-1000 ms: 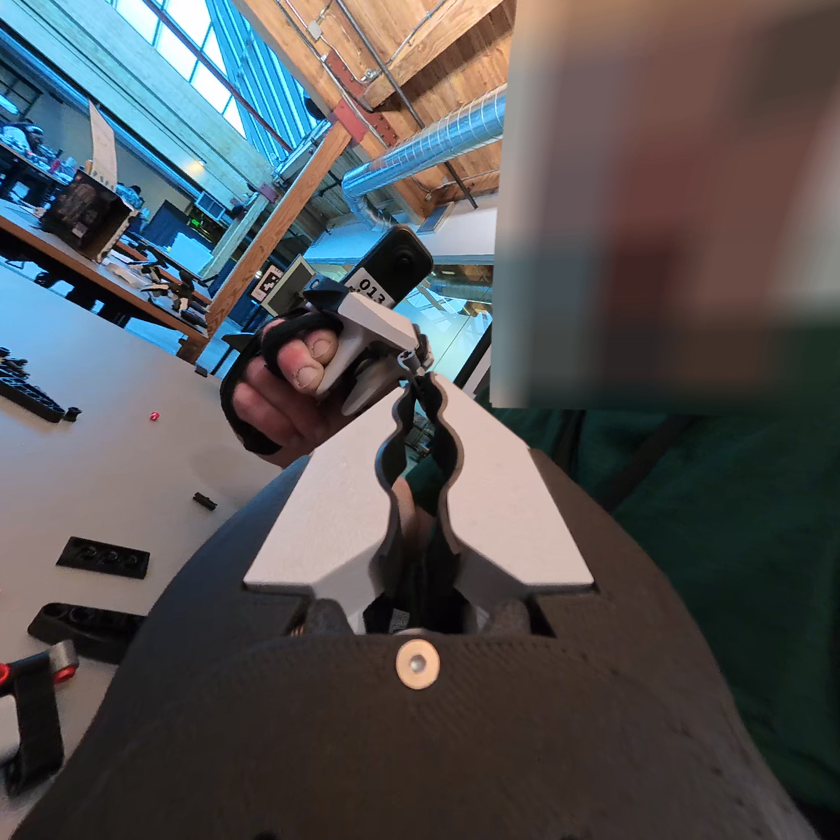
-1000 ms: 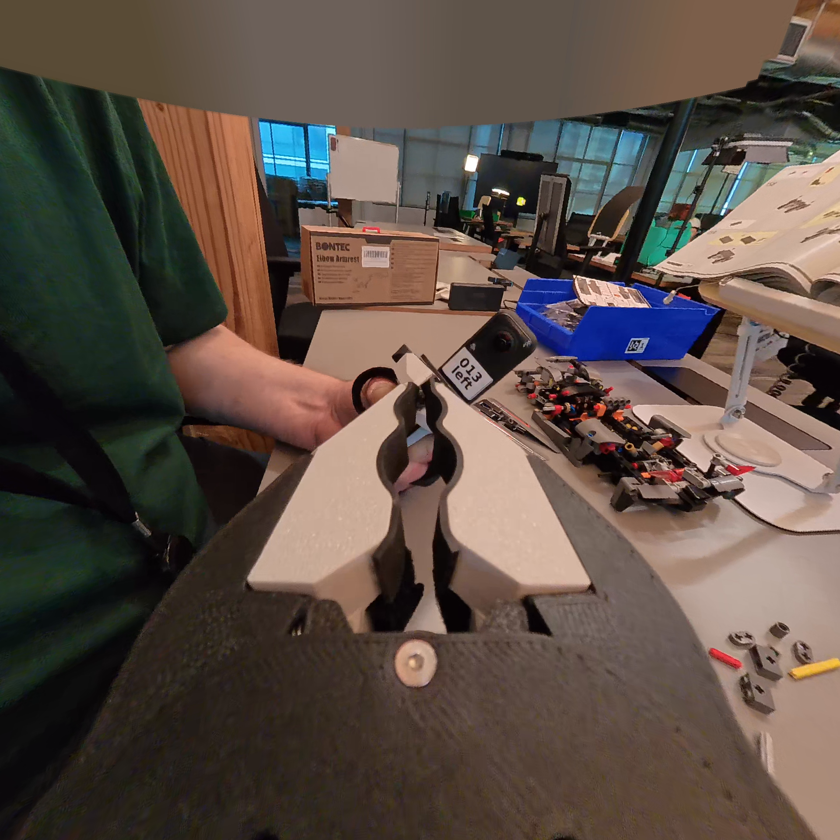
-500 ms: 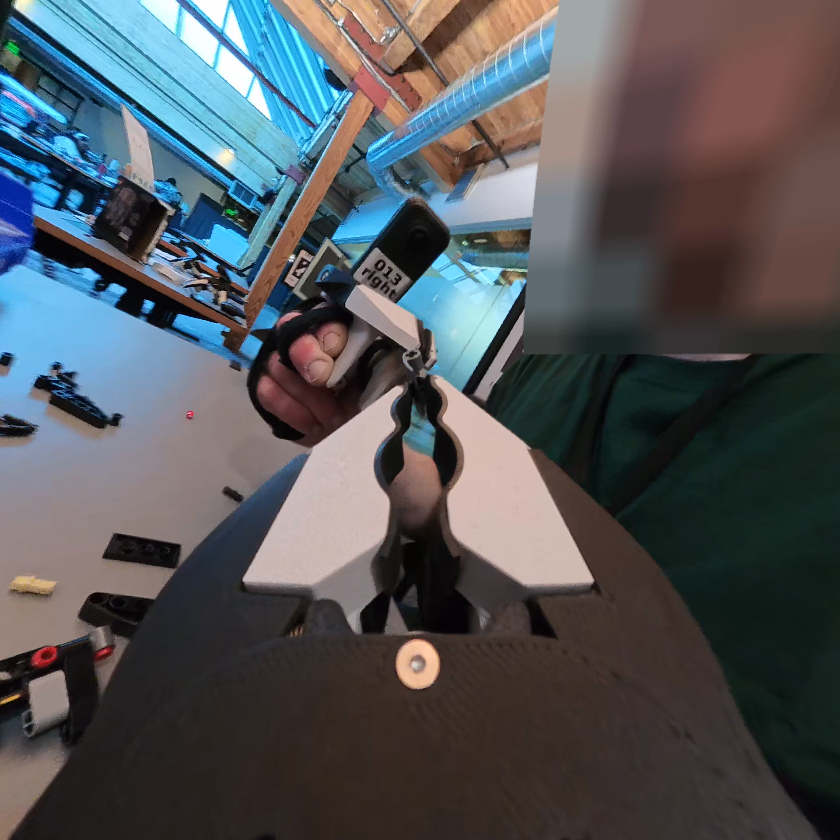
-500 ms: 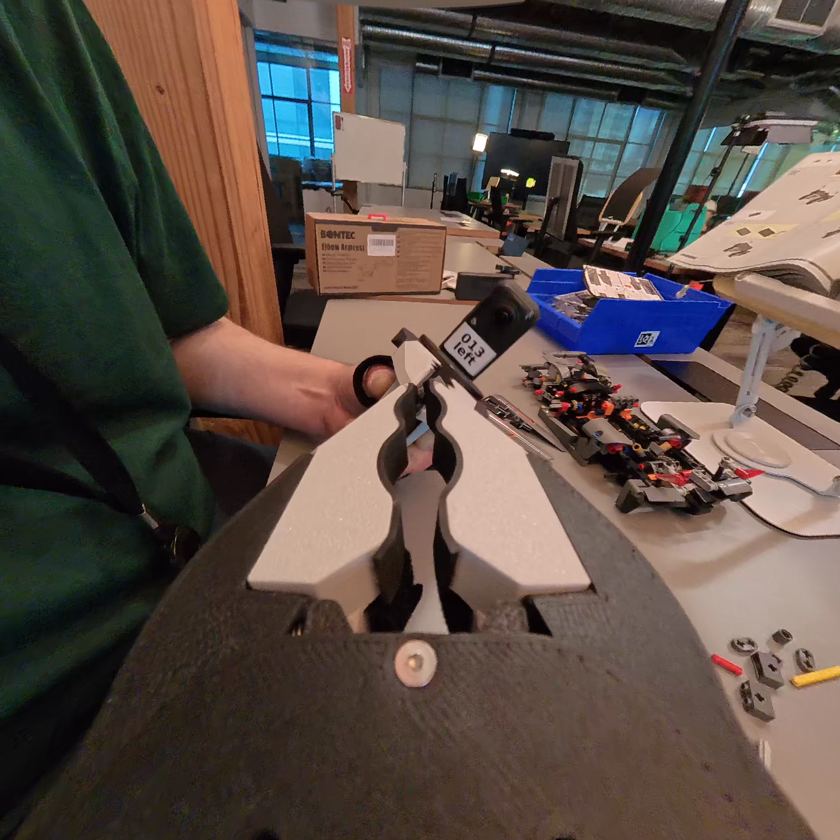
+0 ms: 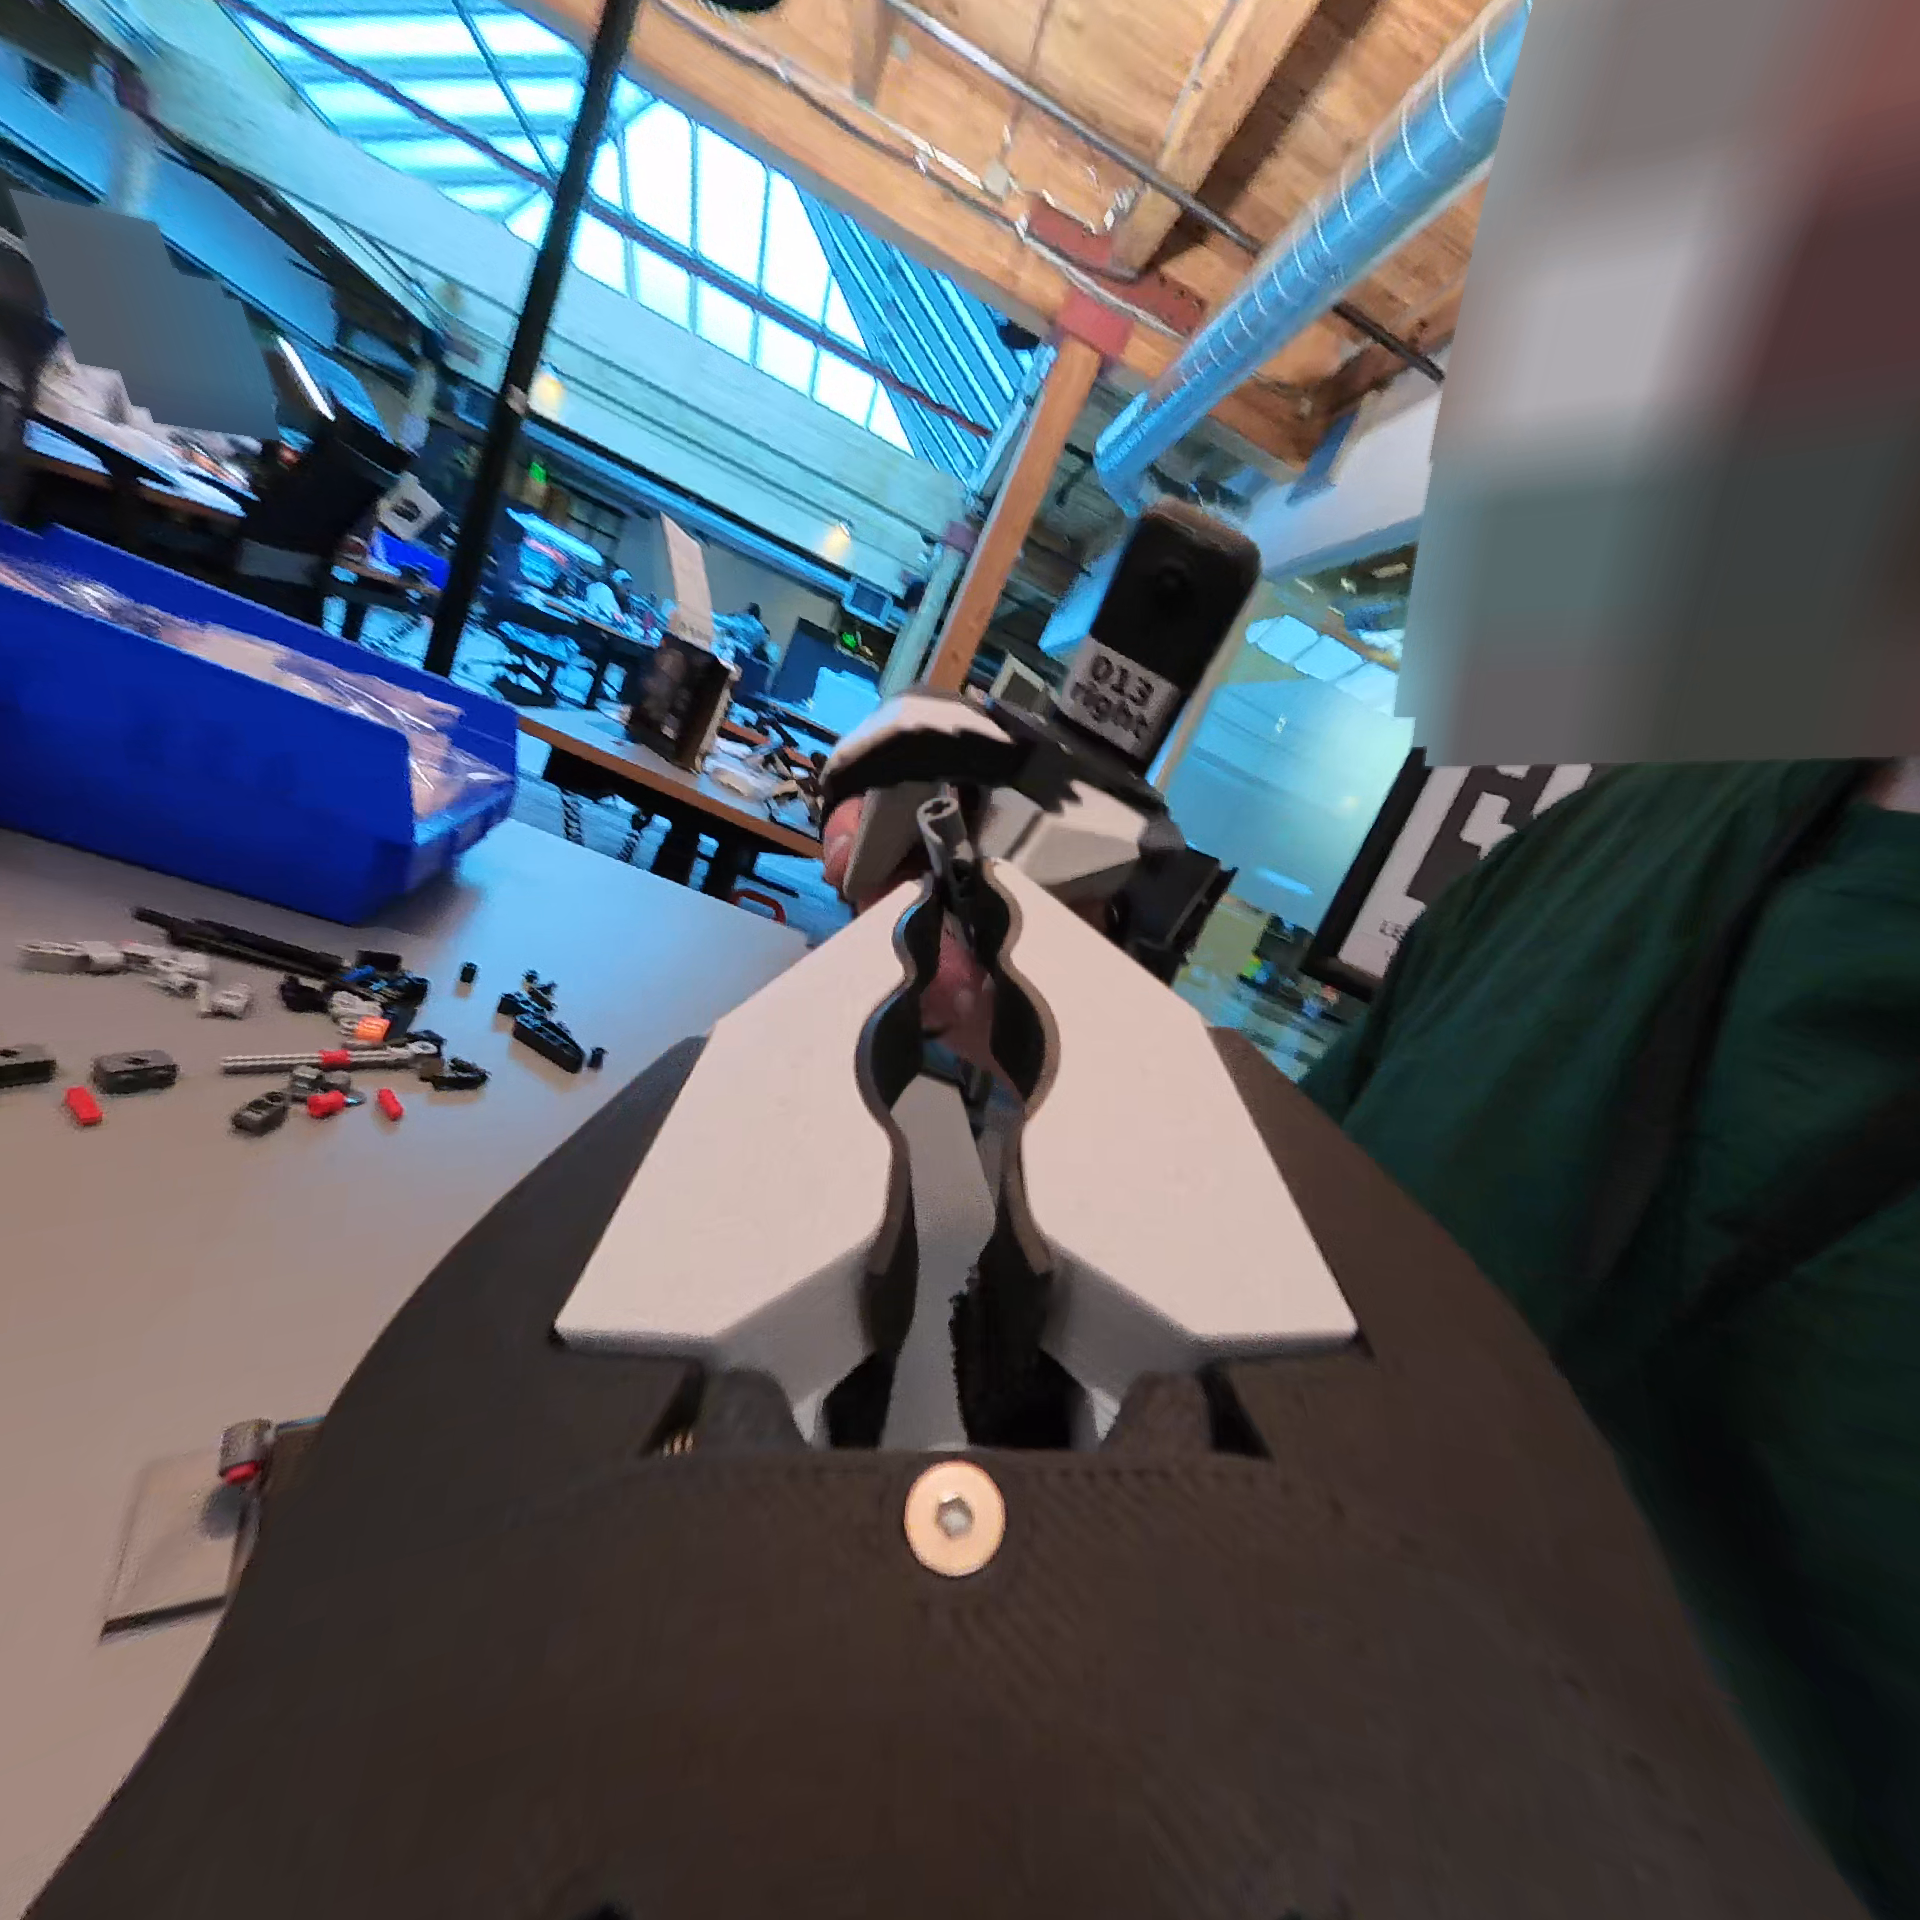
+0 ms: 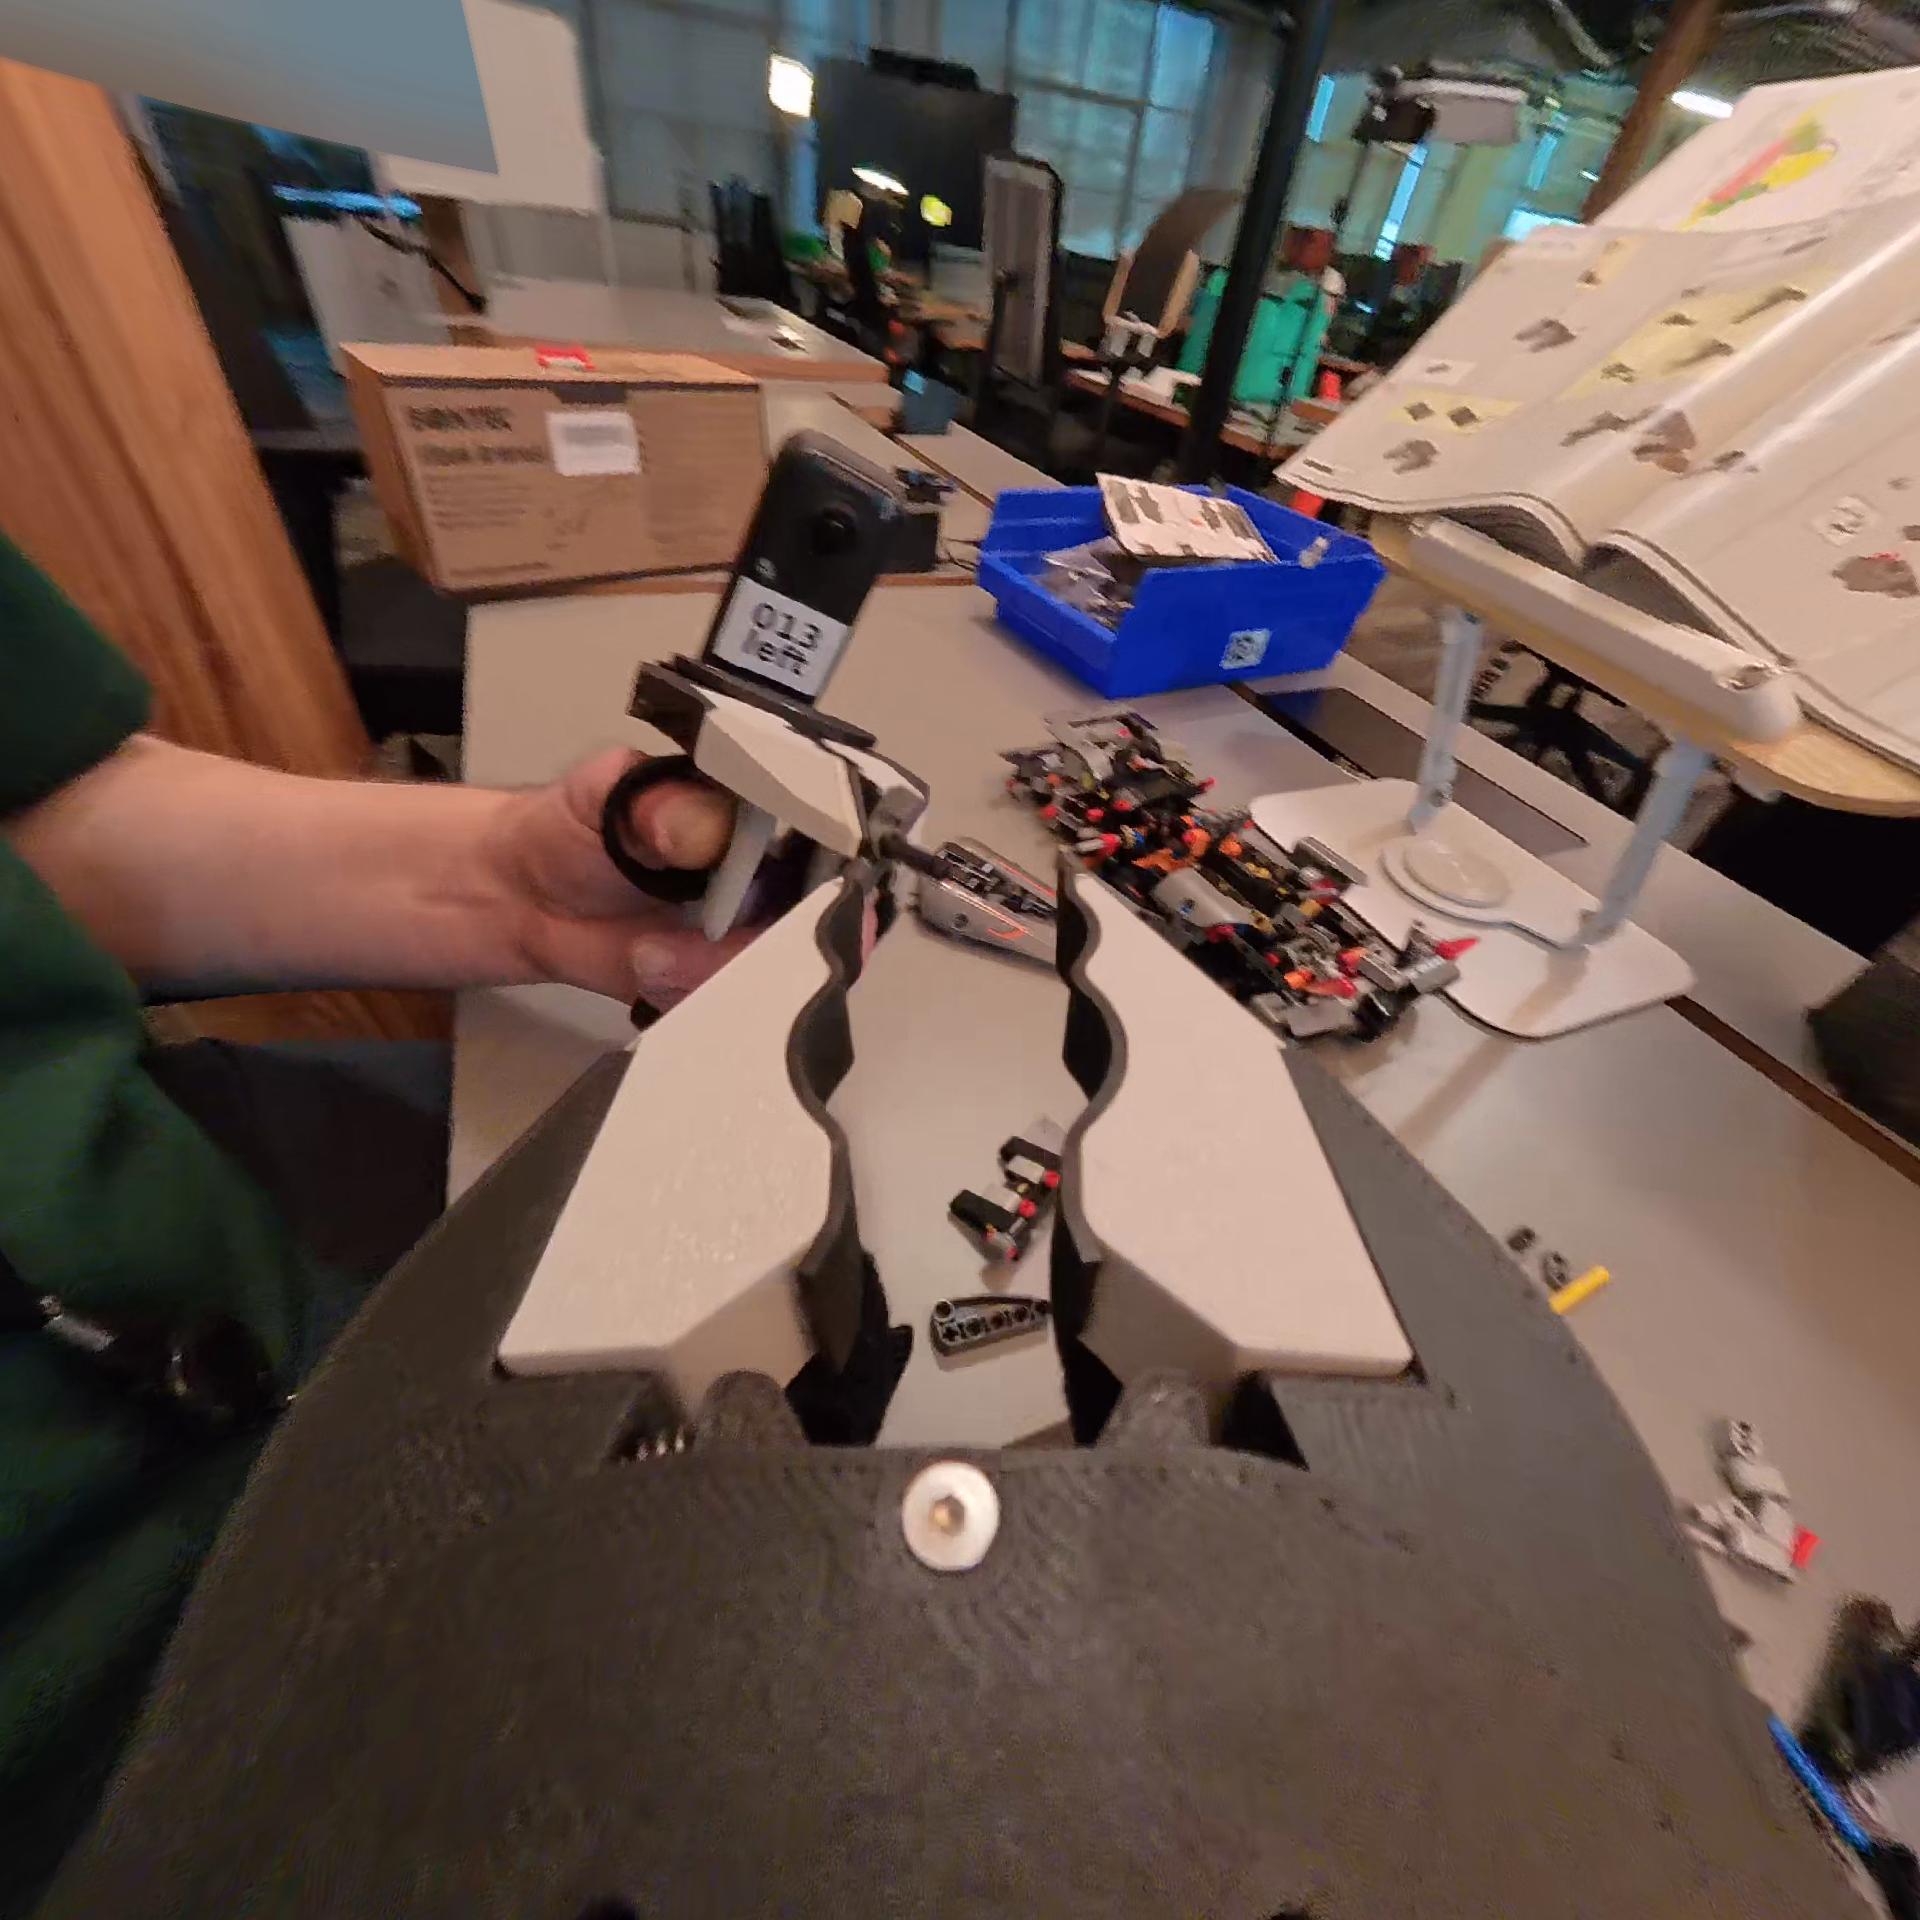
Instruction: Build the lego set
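Note:
My left gripper [image 5: 954, 883] is shut on a small grey lego piece with a dark pin [image 5: 943, 831], held in the air above the table's near edge. It also shows in the right wrist view [image 6: 883, 836], in a person's hand, with the piece [image 6: 914, 854] sticking out of its tip. My right gripper [image 6: 966, 894] is open and empty, its left fingertip close beside that piece. The partly built lego car [image 6: 1195, 862] lies on the grey table [image 6: 1558, 1143] beyond. A small grey and black sub-assembly [image 6: 1013, 1195] and a black curved beam [image 6: 987, 1325] lie between my right fingers.
A blue bin [image 6: 1174, 603] stands at the back, also in the left wrist view [image 5: 208, 727]. An open instruction book [image 6: 1662, 364] rests on a stand at the right. A cardboard box [image 6: 551, 457] is behind. Loose pieces [image 5: 312, 1029] are scattered on the table. The grippers are tip to tip, or close to it. Both grippers' tips are roughly 15 cm from the black curved beam [image 6: 987, 1325].
My right gripper has opened and let go of the small piece; my left gripper keeps hold of it. Both grippers have swung towards the table.

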`<state>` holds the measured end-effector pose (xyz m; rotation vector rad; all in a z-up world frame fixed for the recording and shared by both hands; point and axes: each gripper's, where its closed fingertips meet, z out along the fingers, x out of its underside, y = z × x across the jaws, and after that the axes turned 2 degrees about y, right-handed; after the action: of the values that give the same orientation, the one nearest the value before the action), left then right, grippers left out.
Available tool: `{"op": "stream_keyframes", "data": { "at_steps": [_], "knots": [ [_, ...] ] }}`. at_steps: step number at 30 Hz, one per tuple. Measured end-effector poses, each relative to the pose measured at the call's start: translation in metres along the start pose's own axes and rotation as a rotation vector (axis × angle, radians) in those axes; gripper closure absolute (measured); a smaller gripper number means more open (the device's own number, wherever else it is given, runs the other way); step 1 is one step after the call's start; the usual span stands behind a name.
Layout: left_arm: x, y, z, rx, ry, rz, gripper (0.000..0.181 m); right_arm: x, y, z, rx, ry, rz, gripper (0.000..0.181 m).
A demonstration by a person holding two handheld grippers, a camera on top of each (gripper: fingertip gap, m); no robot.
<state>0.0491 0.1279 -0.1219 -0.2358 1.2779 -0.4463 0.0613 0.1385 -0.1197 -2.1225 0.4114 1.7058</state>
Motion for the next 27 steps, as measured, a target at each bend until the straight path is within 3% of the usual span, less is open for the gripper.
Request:
{"op": "stream_keyframes", "data": {
  "at_steps": [6, 11, 13, 16, 27],
  "knots": [
    [-0.019, 0.005, -0.005, 0.007, -0.214, -0.146, 0.178, 0.002, 0.002, 0.025, 0.179, 0.069, -0.073, 0.129],
    [-0.018, 0.007, -0.003, 0.013, -0.274, -0.216, 0.176, 0.009, -0.001, 0.040, 0.357, 0.175, -0.262, 0.134],
    [-0.019, 0.008, -0.003, -0.007, -0.293, -0.216, 0.175, 0.006, -0.008, 0.038, 0.442, 0.182, -0.289, 0.138],
    [-0.022, 0.013, -0.007, -0.048, -0.333, -0.214, 0.177, -0.004, -0.019, 0.027, 0.548, 0.154, -0.268, 0.130],
    [-0.017, 0.020, 0.000, -0.078, -0.340, -0.244, 0.176, 0.004, -0.023, 0.030, 0.596, 0.233, -0.405, 0.135]
  ]
}}
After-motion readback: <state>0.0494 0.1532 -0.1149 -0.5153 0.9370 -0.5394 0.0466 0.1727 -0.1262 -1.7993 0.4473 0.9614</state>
